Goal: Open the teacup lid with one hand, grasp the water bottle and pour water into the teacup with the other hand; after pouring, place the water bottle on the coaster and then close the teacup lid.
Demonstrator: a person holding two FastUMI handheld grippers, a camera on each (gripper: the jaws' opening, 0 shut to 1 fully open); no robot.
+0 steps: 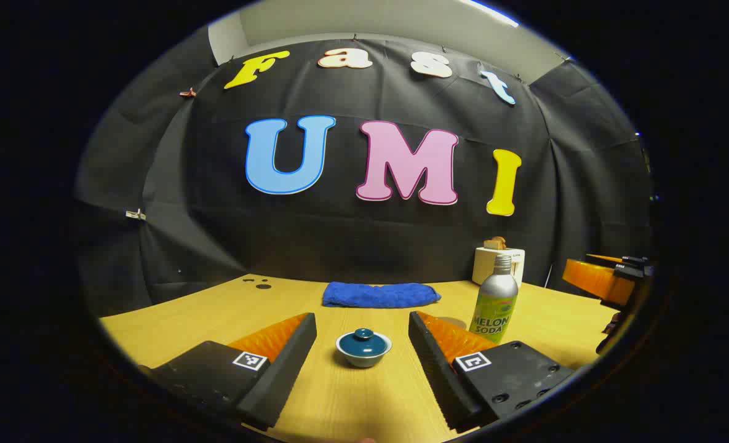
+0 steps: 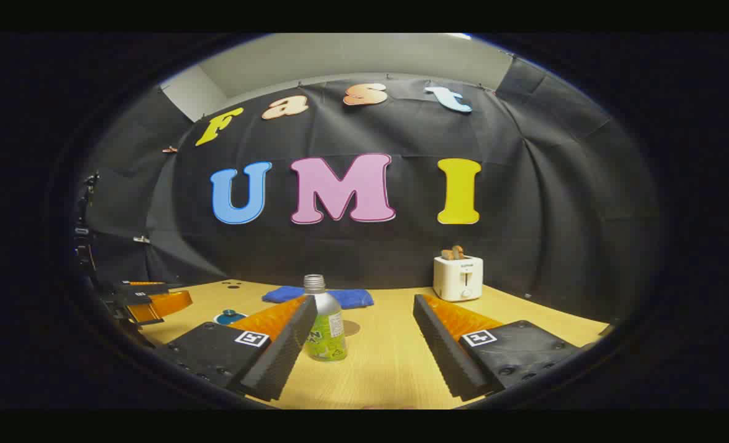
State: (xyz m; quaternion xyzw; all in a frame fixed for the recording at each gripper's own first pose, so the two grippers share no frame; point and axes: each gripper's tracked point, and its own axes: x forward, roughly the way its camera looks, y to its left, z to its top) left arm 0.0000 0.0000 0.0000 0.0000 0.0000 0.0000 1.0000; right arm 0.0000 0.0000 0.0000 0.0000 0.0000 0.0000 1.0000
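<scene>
Black cloth hangs behind a pale wooden table [image 1: 364,400], which carries everything in the booth.

Near the front of the table, in the left gripper view, stands the teacup [image 1: 363,352], a small pale cup with its dark teal lid [image 1: 363,342] seated on it, knob up. The left gripper [image 1: 362,357] has its jaws spread wide, and the cup sits between the two fingers, clear of both and a little ahead of them. In the right gripper view the cup [image 2: 229,317] shows only as a teal sliver at the left, past that gripper's left finger.

To the right of the cup stands the water bottle [image 1: 495,301], upright, silver with a green label and a screw cap, well apart from the cup. Just behind its base a brownish round coaster [image 1: 452,322] lies flat on the table. In the right gripper view the bottle [image 2: 324,320] stands just beside the inner face of the left finger, partly hidden by it; I cannot tell whether they touch. The right gripper [image 2: 364,354] is also spread wide and holds nothing; its right finger is well apart from the bottle.

Farther back lies a folded blue towel [image 1: 379,295]. At the far right stands a white toaster [image 2: 458,277] with toast sticking out of its slots.
</scene>
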